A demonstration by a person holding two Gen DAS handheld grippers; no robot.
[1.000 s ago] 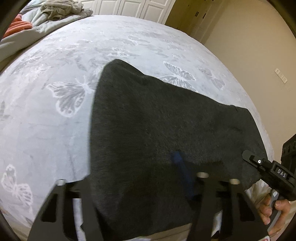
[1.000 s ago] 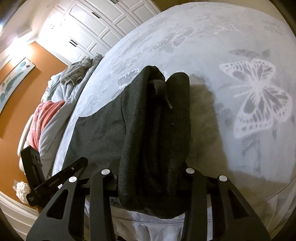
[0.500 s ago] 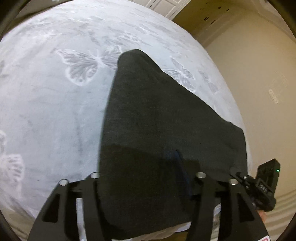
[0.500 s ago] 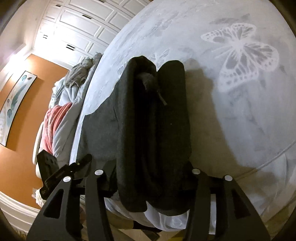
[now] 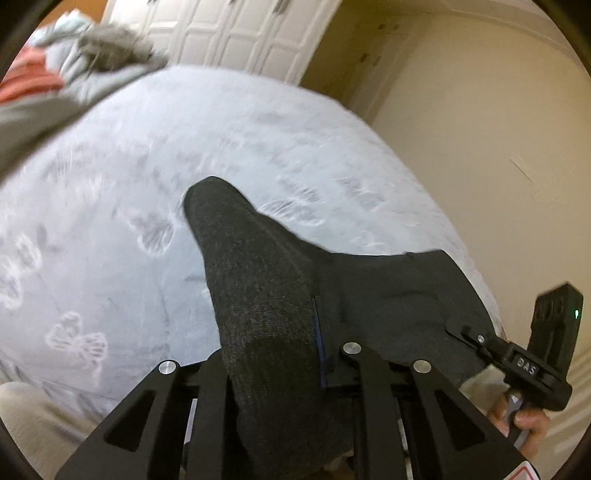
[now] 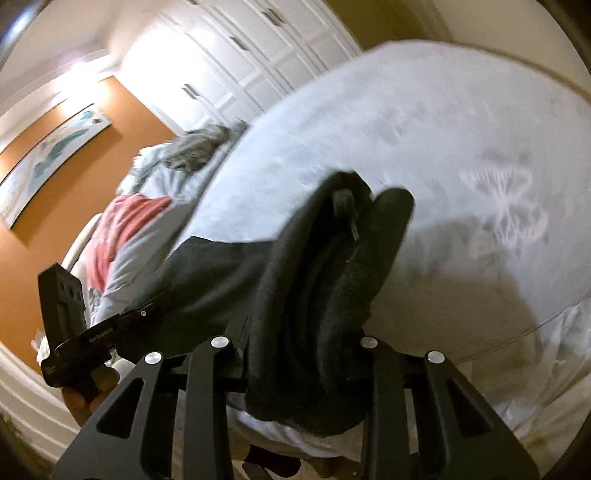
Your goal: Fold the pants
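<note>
Dark grey pants [image 5: 251,258] lie partly on the pale butterfly bedspread [image 5: 110,184], their near end raised off it. My left gripper [image 5: 273,354] has its jaws closing on a bunched fold of the pants, which fills the gap between the fingers. In the right wrist view my right gripper [image 6: 303,343] is likewise closing on a thick roll of the pants [image 6: 332,258] with the waistband layers showing. Each gripper shows in the other's view: the right gripper [image 5: 476,338] at the pants' right edge, the left gripper [image 6: 122,321] at their left edge. The fingertips are hidden by the cloth.
A heap of grey and red bedding [image 5: 74,55] lies at the far left of the bed. White closet doors [image 5: 229,33] stand behind it, a beige wall to the right. An orange wall with a picture [image 6: 48,158] is seen from the right wrist. A hand [image 5: 524,421] holds the right gripper's handle.
Both grippers have risen and pulled back, lifting the near end of the pants off the bed. The cloth between each pair of fingers has narrowed into a tight bunch as the jaws came together.
</note>
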